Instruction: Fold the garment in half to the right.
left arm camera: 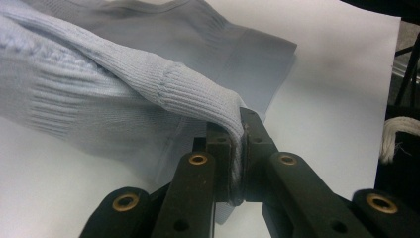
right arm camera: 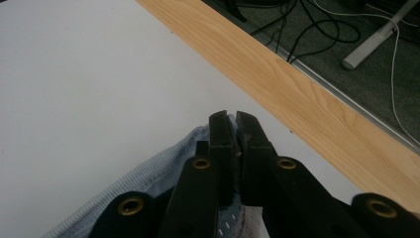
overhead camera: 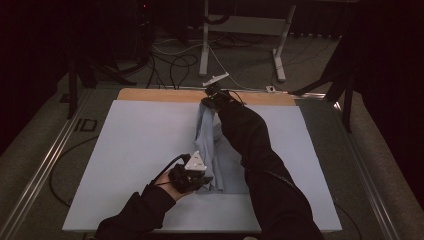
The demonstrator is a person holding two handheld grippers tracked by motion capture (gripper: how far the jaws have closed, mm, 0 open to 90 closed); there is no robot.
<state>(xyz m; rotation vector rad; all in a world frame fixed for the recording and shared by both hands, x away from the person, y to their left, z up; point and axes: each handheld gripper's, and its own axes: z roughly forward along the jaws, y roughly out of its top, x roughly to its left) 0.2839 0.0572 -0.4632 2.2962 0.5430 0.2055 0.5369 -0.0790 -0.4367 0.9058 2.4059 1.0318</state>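
White mat, both grippers clamp sweater.

1. Pale blue ribbed knit sweater, bunched into a long narrow strip.
2. It runs from the near-middle of the tabletop to its far edge.
3. Near end: ribbed cuff pinched tight in the left tool.
4. Far end: knit edge clamped in the right tool, raised off the surface.
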